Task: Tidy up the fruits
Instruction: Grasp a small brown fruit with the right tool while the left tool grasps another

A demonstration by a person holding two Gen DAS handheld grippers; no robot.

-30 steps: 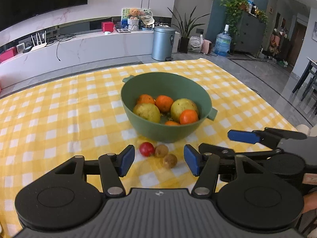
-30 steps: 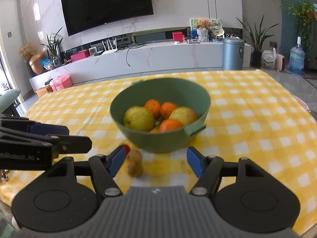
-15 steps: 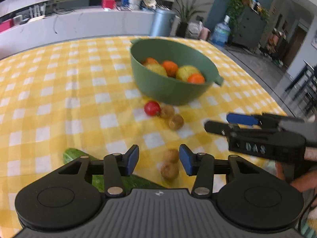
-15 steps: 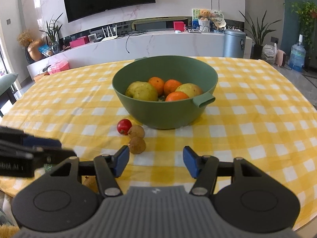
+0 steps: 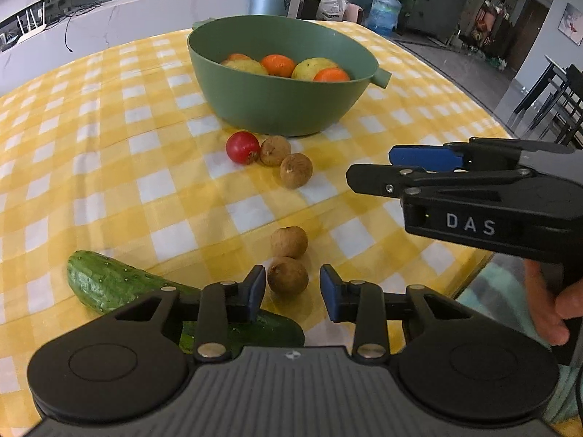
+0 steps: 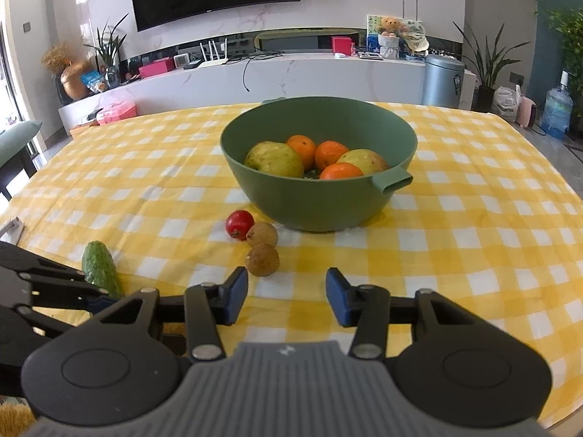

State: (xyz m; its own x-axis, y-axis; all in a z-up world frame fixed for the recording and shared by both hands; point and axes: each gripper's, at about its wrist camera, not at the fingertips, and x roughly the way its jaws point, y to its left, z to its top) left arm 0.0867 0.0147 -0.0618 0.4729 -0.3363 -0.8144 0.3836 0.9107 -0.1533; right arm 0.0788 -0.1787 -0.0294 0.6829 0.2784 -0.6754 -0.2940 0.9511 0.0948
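Note:
A green bowl (image 5: 277, 105) (image 6: 320, 211) on the yellow checked cloth holds oranges and pears. In front of it lie a red fruit (image 5: 242, 147) (image 6: 239, 224) and two brown round fruits (image 5: 296, 170) (image 6: 262, 259). Nearer the table edge lie two more brown fruits, and the closer one (image 5: 288, 276) sits between the pads of my left gripper (image 5: 291, 291). Its jaws are closing, with a gap still on both sides. My right gripper (image 6: 286, 296) (image 5: 371, 167) hovers just behind the brown pair, its jaws closing on nothing.
A cucumber (image 5: 109, 280) (image 6: 100, 267) lies at the left, partly under my left gripper. The table's front edge (image 5: 470, 273) is close on the right, where a hand holds the right gripper. A TV wall, a bin and plants stand behind the table.
My left gripper has sunk and tipped down toward the near table edge, bringing the cucumber and two near brown fruits into view. Both pairs of jaws have narrowed. The right gripper has dropped slightly.

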